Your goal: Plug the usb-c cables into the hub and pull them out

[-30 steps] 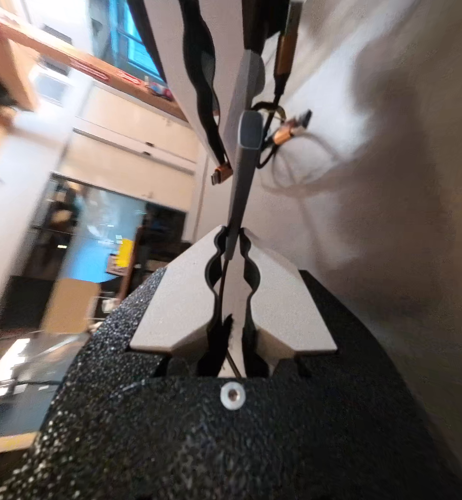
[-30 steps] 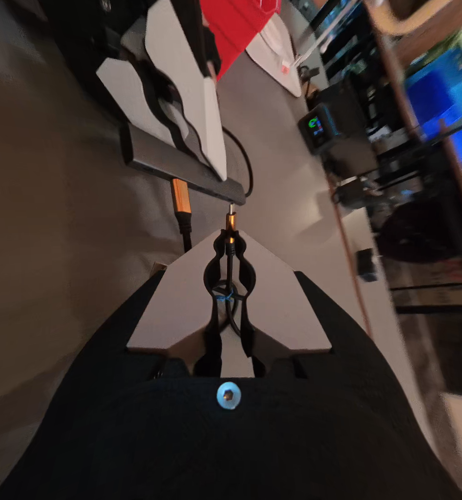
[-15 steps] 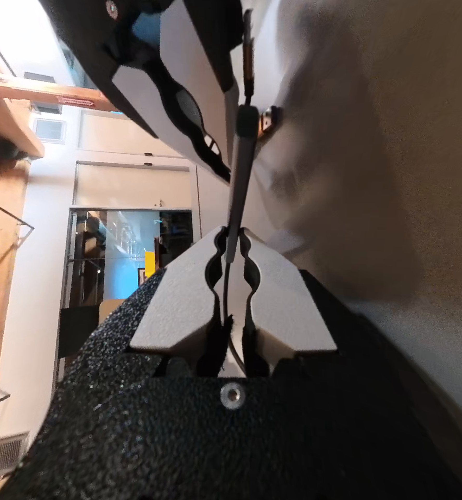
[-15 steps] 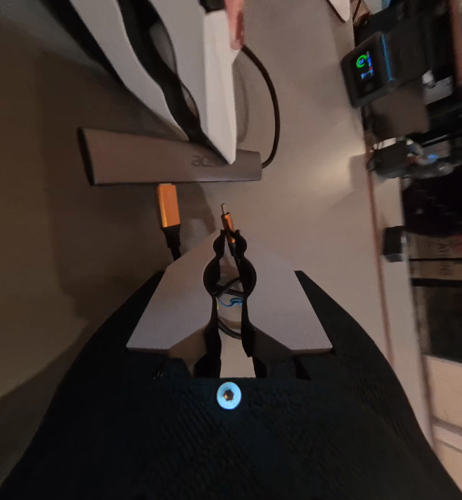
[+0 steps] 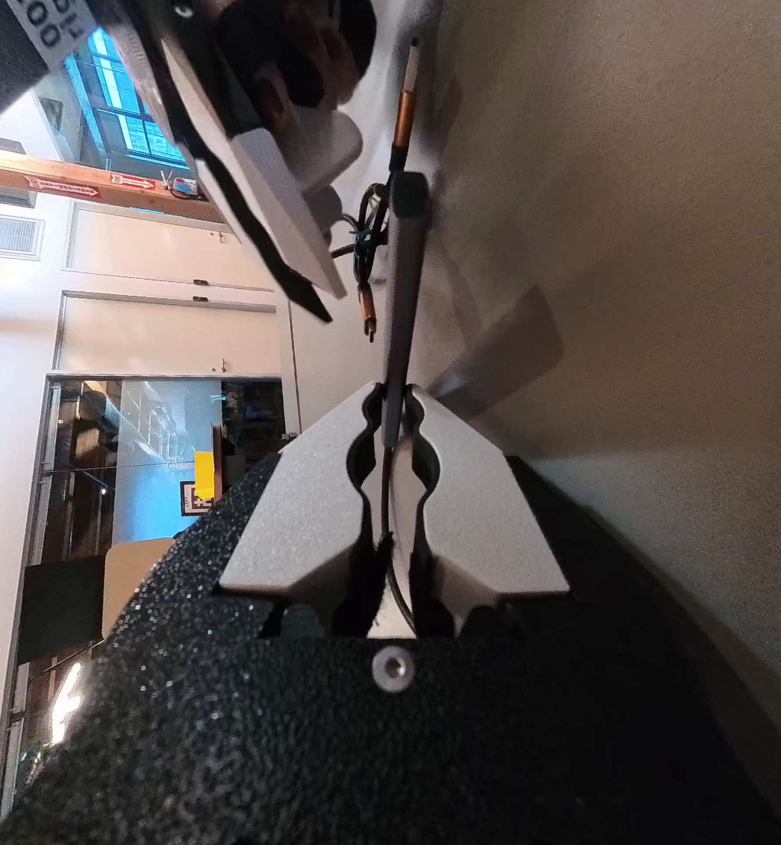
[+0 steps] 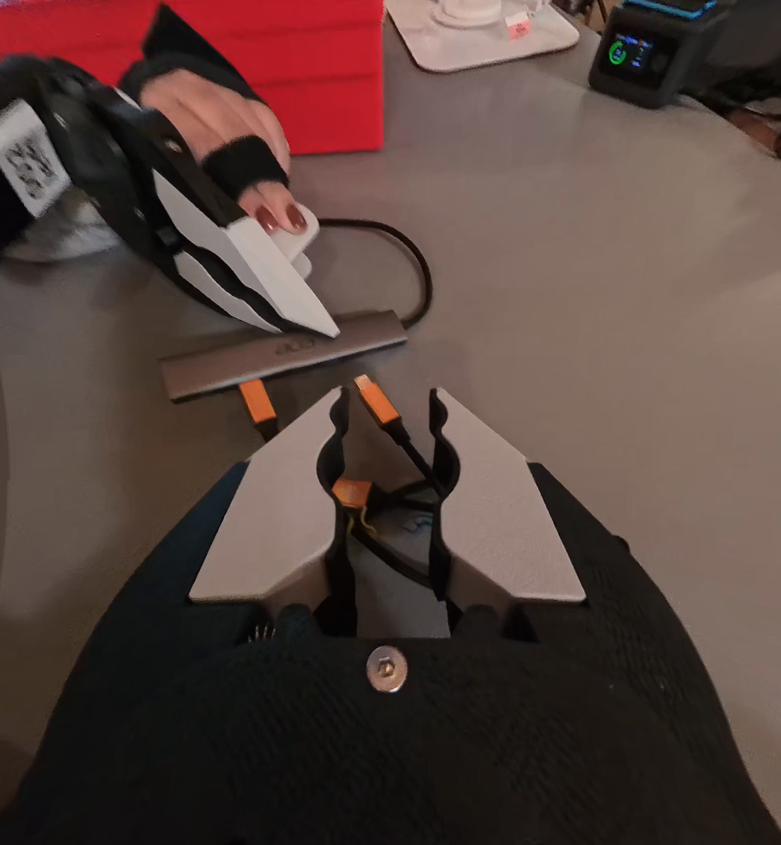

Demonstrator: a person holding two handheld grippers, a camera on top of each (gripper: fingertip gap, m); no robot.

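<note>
The grey hub (image 6: 283, 356) lies on the grey table. My left gripper (image 5: 393, 398) is shut on its near end; in the right wrist view this gripper (image 6: 260, 297) sits on the hub's cable end, held by a hand. One orange usb-c plug (image 6: 256, 404) is plugged into the hub's side. My right gripper (image 6: 388, 395) is open. A second orange usb-c plug (image 6: 374, 402) lies loose between its fingers, tip a little short of the hub. In the left wrist view that loose plug (image 5: 369, 311) hangs beside the hub (image 5: 402, 297).
The hub's black cable (image 6: 406, 265) loops behind it. A red box (image 6: 288, 68) stands at the back left, a white mat (image 6: 480, 41) at the back, and a black device with a lit screen (image 6: 630, 59) at the back right. Bundled cable with another orange plug (image 6: 352, 489) lies under my right gripper.
My right gripper has opened and let go of the orange plug, which now lies just short of the hub. Both grippers have turned level. The left gripper still holds the hub.
</note>
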